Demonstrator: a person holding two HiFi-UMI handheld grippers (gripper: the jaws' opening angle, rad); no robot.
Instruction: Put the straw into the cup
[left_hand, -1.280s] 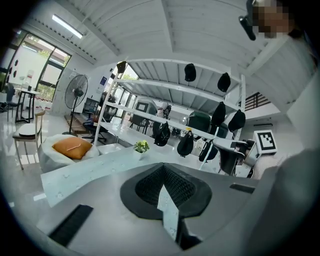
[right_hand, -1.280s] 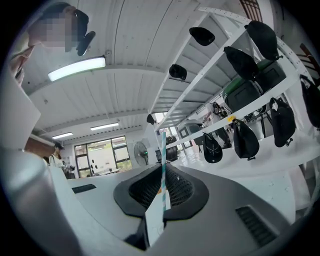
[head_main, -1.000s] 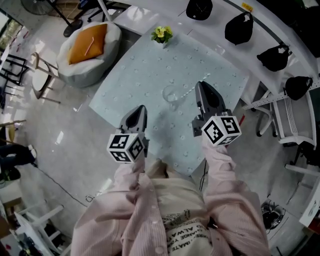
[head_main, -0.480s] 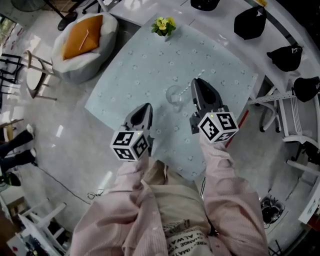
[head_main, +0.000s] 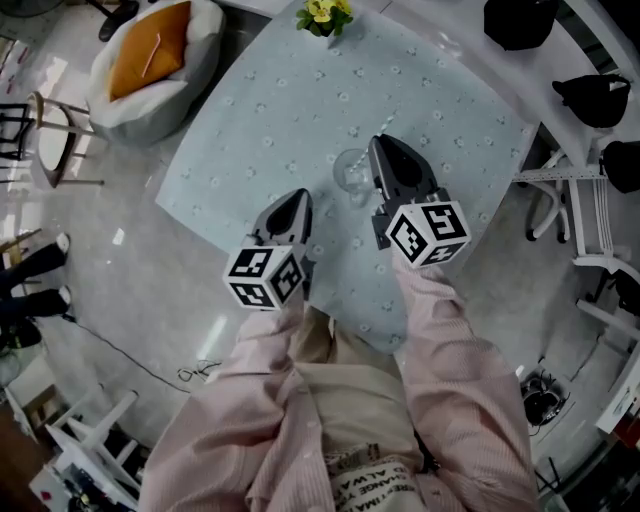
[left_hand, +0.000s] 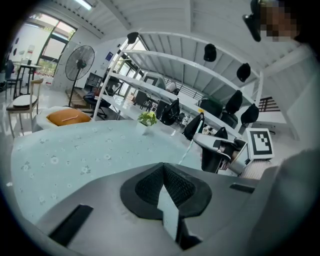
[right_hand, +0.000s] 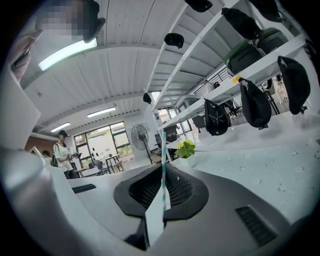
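Observation:
A clear cup (head_main: 351, 173) stands on the pale blue flowered table (head_main: 260, 120), near its middle. My right gripper (head_main: 380, 147) hovers just right of the cup, shut on a teal-and-white striped straw (right_hand: 163, 155) that sticks up from between the jaws. In the head view only the straw's (head_main: 387, 122) tip shows beyond the gripper. My left gripper (head_main: 296, 203) hangs over the table's near side, left of and nearer than the cup, shut with nothing in it. From the left gripper view (left_hand: 165, 186) the right gripper (left_hand: 220, 150) and the straw (left_hand: 189, 146) show at the right.
A small pot of yellow flowers (head_main: 322, 12) stands at the table's far edge. A beanbag with an orange cushion (head_main: 145, 62) lies on the floor at left. Shelves with black caps (head_main: 598, 92) and a white chair (head_main: 590, 235) line the right side.
Both grippers have moved forward over the table. The right gripper with the straw now sits closer beside the cup.

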